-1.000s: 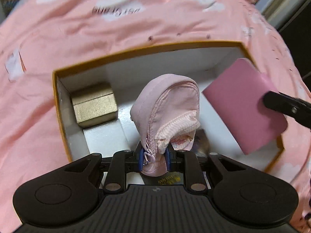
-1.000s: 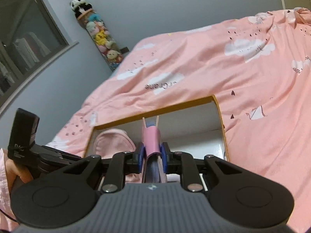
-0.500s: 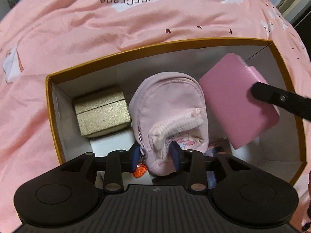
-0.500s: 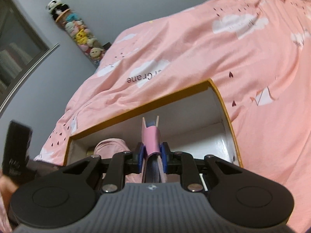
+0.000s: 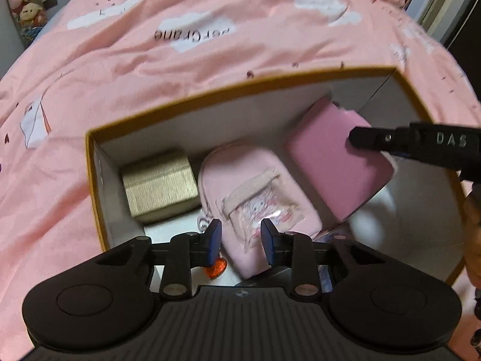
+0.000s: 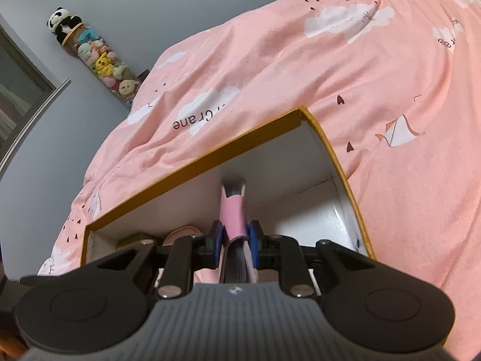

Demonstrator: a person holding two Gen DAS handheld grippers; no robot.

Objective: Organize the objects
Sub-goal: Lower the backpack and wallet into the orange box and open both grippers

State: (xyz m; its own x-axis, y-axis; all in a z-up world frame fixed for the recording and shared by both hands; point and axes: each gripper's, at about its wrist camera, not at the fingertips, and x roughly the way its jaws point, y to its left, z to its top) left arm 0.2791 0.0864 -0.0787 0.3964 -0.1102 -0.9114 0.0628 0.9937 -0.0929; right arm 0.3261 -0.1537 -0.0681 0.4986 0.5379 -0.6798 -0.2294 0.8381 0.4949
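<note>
Right gripper clamps a pink notebook, pads pressing both covers, spine toward the camera and page edges pointing away. The notebook hangs inside the open box, tilted, over the bare right-hand part of the white floor and near the far right corner. Its long axis runs roughly from the near side toward the far wall. The floor beneath looks free, so the likely next move is straight down, then release.

Left gripper hovers low over the near end of the pink pouch. Its jaws have just been closing again after parting, but stand partly apart with the pouch between them and the pads off the fabric. The pouch lies flat mid-box, just beside a gold gift box at the left wall.

The box sits on a pink cloud-print bedspread. A column of plush toys stands against a grey wall.
</note>
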